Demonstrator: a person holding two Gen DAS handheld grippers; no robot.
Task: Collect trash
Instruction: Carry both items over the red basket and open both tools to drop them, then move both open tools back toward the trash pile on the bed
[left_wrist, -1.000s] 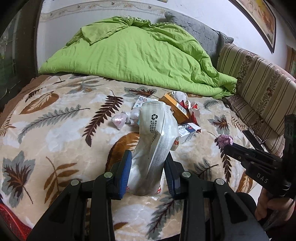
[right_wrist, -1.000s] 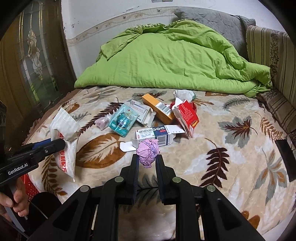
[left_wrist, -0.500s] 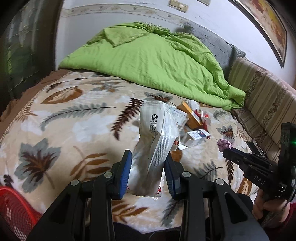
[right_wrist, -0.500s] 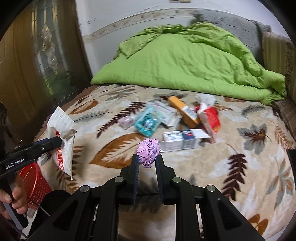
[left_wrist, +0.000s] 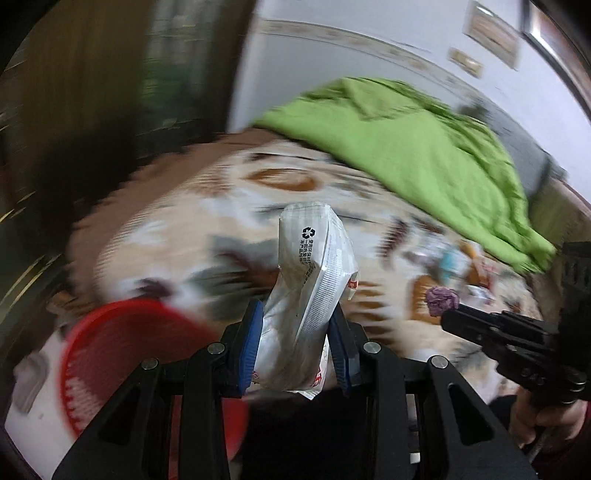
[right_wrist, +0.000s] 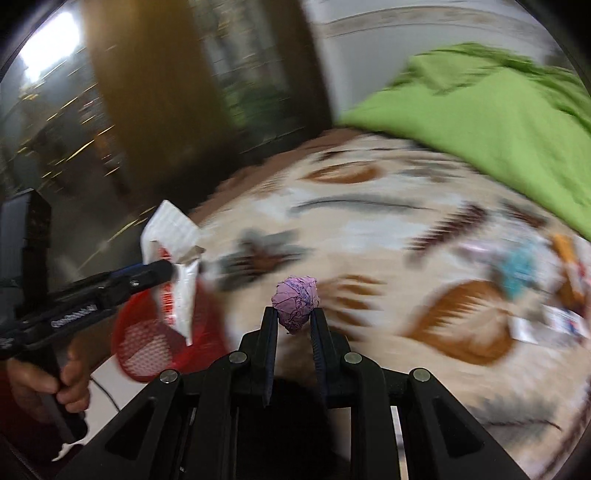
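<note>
The left gripper is clamped on a white and silver snack bag, its blue-padded fingers pressing the crumpled lower half while the top of the bag, printed with a recycling mark, stands up above them. Seen from the right wrist camera, the same bag hangs from the left gripper over a red mesh basket that sits low beside the bed; whether the bag touches the basket is unclear. A hand grips the left tool's handle. The right gripper is closed around a crumpled purple paper ball, held just above the bed's edge, and from the left wrist camera that ball shows at the tip of the right gripper. The bed carries a cream leaf-patterned blanket and a green duvet heaped at the far side. More litter, too blurred to tell apart, lies on the blanket at the right
</note>
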